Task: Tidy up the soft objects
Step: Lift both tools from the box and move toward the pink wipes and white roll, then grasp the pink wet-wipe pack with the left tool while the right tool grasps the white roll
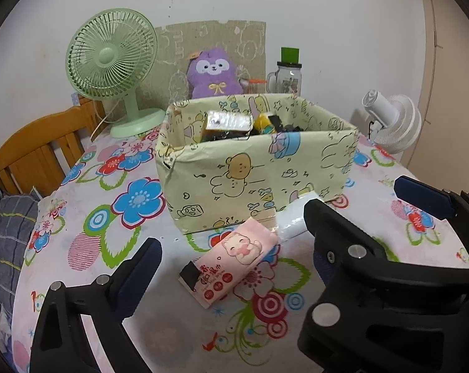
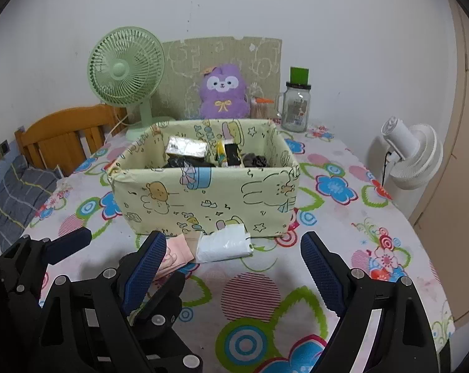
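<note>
Your left claw fills the bottom of the left wrist view with its blue-padded fingers spread wide and nothing between the pads. Between them, just ahead on the desk, lies a pink tissue pack printed with a cartoon cat, lying at a slant. Beside it at its upper right is a clear plastic packet, touching the foot of the fabric box.

Your right claw sits at the bottom of the right wrist view, its fingers also standing wide apart and holding nothing. Ahead of it, centre frame, the white plastic packet rests against the front of the pale yellow cartoon-print box. The pink pack shows only partly, to the left of the white packet, behind your right claw's left finger. Your left claw shows at the lower left of this view.

The box stands in the middle of the flower-patterned desk and holds dark items and a shiny wrapped block. Behind it, along the wall, stand a green fan at upper left, a purple plush toy at centre and a glass jar with a green lid to its right. A white fan is at the right edge, and a wooden bed frame at the left
</note>
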`<state>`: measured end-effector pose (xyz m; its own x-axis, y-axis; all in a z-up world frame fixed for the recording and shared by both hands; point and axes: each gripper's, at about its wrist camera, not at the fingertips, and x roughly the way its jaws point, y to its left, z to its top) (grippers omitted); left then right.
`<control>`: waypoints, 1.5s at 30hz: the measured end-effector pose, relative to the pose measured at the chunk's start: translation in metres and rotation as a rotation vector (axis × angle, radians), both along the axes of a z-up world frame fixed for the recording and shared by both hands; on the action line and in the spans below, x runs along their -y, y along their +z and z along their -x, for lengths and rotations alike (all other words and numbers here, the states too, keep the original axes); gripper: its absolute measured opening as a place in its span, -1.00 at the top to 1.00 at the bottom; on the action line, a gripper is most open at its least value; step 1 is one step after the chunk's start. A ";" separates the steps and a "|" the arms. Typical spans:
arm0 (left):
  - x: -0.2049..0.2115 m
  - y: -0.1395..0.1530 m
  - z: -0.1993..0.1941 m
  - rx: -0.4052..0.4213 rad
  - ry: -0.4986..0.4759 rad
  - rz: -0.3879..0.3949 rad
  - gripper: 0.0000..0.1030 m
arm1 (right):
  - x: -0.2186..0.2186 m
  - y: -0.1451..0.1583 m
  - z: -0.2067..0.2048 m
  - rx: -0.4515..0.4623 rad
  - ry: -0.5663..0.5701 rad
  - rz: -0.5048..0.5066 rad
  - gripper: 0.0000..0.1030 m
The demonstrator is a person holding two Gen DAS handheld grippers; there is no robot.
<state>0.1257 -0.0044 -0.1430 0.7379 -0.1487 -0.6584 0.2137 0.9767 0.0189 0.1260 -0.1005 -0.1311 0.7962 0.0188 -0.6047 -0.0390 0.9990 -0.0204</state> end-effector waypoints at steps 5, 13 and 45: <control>0.000 -0.008 -0.009 -0.004 -0.017 -0.037 -0.92 | -0.001 -0.011 -0.011 -0.032 0.004 0.002 -0.75; -0.001 -0.024 -0.028 -0.071 -0.001 -0.043 -0.85 | -0.002 -0.024 -0.029 -0.070 0.004 0.011 -0.75; -0.014 -0.033 -0.018 -0.163 -0.008 0.003 0.22 | -0.009 -0.045 -0.049 -0.141 0.021 0.011 -0.75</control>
<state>0.1436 0.0099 -0.1756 0.6203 -0.1560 -0.7687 0.2211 0.9751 -0.0195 0.1746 -0.0919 -0.1758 0.7031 0.0276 -0.7106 -0.0636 0.9977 -0.0242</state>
